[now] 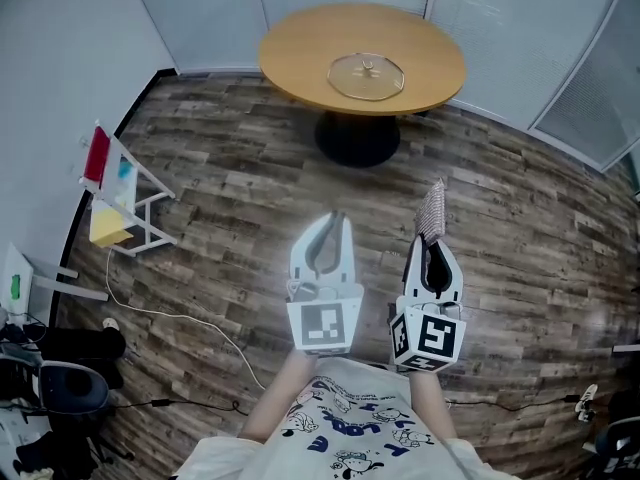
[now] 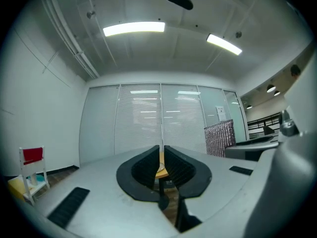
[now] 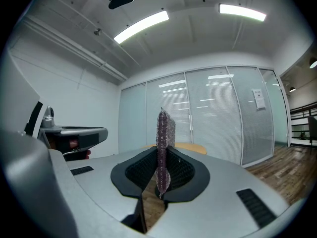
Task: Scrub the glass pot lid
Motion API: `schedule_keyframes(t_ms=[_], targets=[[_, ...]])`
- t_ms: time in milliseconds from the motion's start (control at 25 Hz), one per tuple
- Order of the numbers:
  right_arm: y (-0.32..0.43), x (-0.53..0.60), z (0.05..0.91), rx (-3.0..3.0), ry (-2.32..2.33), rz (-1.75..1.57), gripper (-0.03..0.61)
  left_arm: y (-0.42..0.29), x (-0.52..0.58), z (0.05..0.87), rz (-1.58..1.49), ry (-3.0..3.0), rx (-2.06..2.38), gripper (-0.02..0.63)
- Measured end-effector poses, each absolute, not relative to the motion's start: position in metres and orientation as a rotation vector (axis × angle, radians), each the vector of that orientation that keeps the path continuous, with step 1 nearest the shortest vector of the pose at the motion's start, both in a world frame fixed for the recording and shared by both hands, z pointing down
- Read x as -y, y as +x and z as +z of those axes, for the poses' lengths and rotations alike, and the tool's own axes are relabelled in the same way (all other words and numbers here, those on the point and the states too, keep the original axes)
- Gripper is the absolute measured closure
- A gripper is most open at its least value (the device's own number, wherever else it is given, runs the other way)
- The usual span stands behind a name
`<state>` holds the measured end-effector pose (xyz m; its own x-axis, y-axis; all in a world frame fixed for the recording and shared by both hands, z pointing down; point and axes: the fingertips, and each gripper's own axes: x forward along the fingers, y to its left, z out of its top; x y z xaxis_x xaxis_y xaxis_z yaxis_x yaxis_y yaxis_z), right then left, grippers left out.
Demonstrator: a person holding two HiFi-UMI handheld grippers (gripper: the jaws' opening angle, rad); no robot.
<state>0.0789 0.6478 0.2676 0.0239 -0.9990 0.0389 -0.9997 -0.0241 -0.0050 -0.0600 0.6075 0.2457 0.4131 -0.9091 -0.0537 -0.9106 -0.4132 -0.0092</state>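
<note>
A glass pot lid (image 1: 367, 75) lies flat on a round wooden table (image 1: 300, 53) far ahead of me. Both grippers are held close to my body over the floor, well short of the table. My left gripper (image 1: 333, 222) is shut with nothing between its jaws; in the left gripper view the left gripper (image 2: 161, 162) shows only a thin slit with a sliver of the table behind. My right gripper (image 1: 432, 240) is shut on a glittery scrub pad (image 1: 431, 211), which stands upright out of the jaws. In the right gripper view the scrub pad (image 3: 164, 148) is edge-on.
Dark wood-plank floor (image 1: 230, 198) lies between me and the table. A small white rack (image 1: 120, 203) with red and yellow items stands at the left wall. Cables (image 1: 170, 318) trail across the floor near my feet. Glass partitions with blinds (image 2: 158, 123) close off the far side.
</note>
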Motion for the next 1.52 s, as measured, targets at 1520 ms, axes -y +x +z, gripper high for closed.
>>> schedule_keyframes(t_ms=[1520], targets=[[0.081,-0.505,0.289,2.146,2.196,0.088,0.515,-0.062,-0.463,0.268,0.045,-2.638,-1.72,0.577]])
